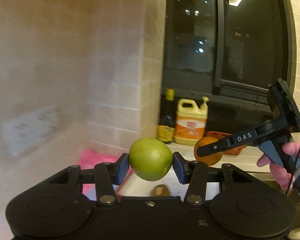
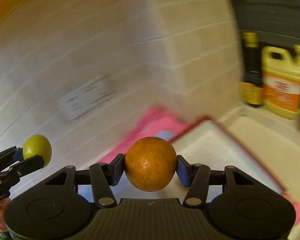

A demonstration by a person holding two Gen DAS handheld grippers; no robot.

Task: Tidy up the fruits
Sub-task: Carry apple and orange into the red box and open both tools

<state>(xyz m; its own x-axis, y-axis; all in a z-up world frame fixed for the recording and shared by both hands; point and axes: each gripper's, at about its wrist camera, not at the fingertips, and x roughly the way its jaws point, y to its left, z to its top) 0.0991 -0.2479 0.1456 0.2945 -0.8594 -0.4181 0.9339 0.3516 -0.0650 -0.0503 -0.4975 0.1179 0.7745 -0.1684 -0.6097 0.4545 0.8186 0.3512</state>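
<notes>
My left gripper (image 1: 151,165) is shut on a green apple (image 1: 150,159) and holds it in the air above the counter. My right gripper (image 2: 150,167) is shut on an orange (image 2: 150,164), also lifted. In the left wrist view the right gripper (image 1: 202,152) shows at the right with the orange (image 1: 209,156) in its fingers. In the right wrist view the left gripper (image 2: 33,156) shows at the far left with the green apple (image 2: 38,147). A small brownish fruit (image 1: 160,191) lies on the counter below the apple.
A pink cloth (image 2: 148,128) and a white board with a red edge (image 2: 216,140) lie on the counter. A dark sauce bottle (image 1: 167,118) and a yellow detergent jug (image 1: 191,122) stand by the window. An orange basket (image 1: 225,140) sits behind the right gripper. A tiled wall is at the left.
</notes>
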